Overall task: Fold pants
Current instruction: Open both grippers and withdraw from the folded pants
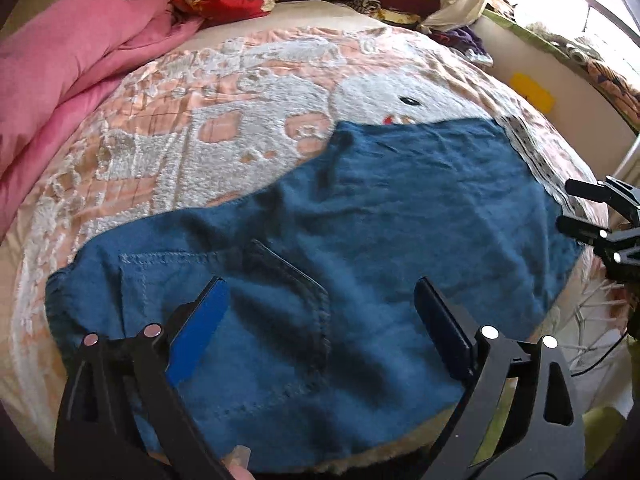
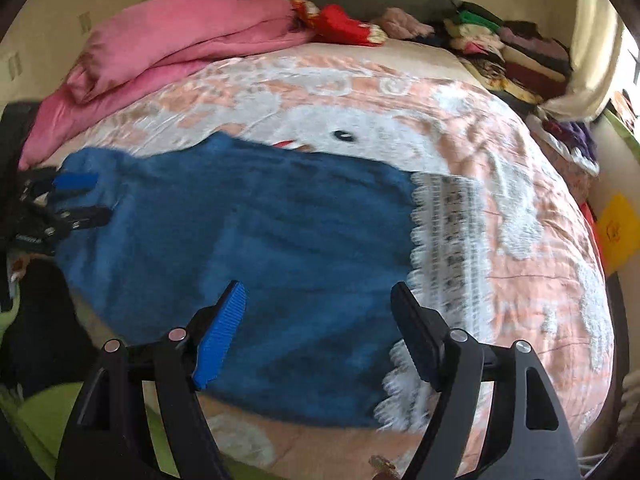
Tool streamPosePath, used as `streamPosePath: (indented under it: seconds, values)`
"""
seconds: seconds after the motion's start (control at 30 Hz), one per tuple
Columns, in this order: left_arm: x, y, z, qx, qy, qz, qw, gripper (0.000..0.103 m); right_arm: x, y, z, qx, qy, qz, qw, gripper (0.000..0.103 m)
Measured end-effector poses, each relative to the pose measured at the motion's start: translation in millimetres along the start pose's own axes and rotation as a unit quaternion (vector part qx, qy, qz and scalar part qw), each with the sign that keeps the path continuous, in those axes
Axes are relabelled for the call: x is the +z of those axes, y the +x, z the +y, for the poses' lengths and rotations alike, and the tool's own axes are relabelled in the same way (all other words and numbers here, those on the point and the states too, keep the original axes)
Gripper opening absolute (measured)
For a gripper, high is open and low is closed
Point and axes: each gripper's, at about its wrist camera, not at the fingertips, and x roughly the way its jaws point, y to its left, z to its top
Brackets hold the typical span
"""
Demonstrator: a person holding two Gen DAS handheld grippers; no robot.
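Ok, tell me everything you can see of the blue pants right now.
The blue pants look like soft denim, lying flat and lightly wrinkled on the pink-and-white blanket. A stitched back pocket faces up at the end near the left claw. A white lace-trimmed patterned cloth shows at the opposite edge, near the right claw. Both claws stand open over the fabric, gripping nothing.

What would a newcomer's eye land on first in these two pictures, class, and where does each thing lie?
First, the blue pants spread flat across the near part of the bed, a stitched back pocket facing up. Beneath them lies a peach and white cartoon blanket, with a pink quilt bunched at the far left. Both the left gripper and the right gripper hover open above the denim.
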Motion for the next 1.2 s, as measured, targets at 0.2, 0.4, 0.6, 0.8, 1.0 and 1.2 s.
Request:
streamPosePath:
  seconds: [0.2,0.4,0.6,0.8,1.0,1.2]
  values:
    - [-9.8,5.3,-24.6,0.002,0.029,0.016,0.9995,0.089,-12.6,13.3,25.2,0.025,-0.009,0.023,0.999,0.074]
    - [-18.8,21.6,-29.0,0.029,0.041,0.055,0.9972,0.093,-28.5,27.6,10.4,-0.01,0.017,0.079,0.997,0.074]
    - [-20.1,25.1,-26.9,0.029,0.037,0.063,0.9969,0.093,-37.5,26.5,3.8,-0.005,0.032,0.076,0.997,0.074]
    - [-17.0,5.4,-23.9,0.026,0.021,0.028,0.9991,0.093,-36.4,8.8,-4.4,0.03,0.056,0.052,0.997,0.081]
    - [-12.5,-6.7,-35.2,0.02,0.029,0.015,0.9993,0.093,-33.0,-8.5,-11.0,0.033,0.071,0.026,0.997,0.084]
    - [-8.0,-16.0,-43.4,0.018,0.03,0.005,0.9994,0.093,-32.5,-22.9,-23.4,0.027,0.088,0.005,0.996,0.088]
